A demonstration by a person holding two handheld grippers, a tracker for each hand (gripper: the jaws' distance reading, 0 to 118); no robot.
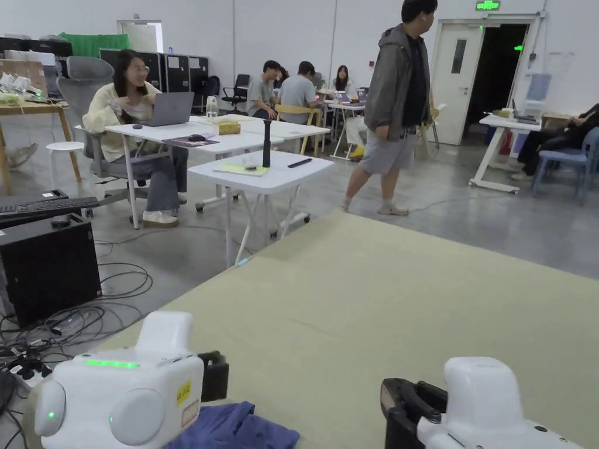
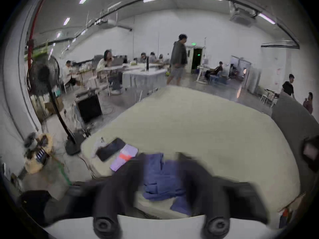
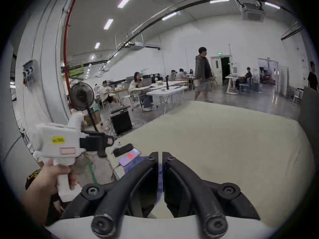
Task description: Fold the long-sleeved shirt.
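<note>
Head view: shirt (image 1: 234,428) bunched at near desk (image 1: 398,304) edge, beside left tongs (image 1: 213,374). Left gripper view: jaws spread, shirt (image 2: 160,175) between, untouched. Right gripper view: right tongs (image 3: 160,156) pressed together, empty.

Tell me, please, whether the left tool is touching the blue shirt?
Cannot tell. In the left gripper view the left tool has its jaws spread with the blue shirt between them, but blur hides any contact or gap.

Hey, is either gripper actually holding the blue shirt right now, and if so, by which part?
Nothing is held. The left gripper is open above the folded blue shirt; the right gripper is shut with nothing between its jaws.
</note>
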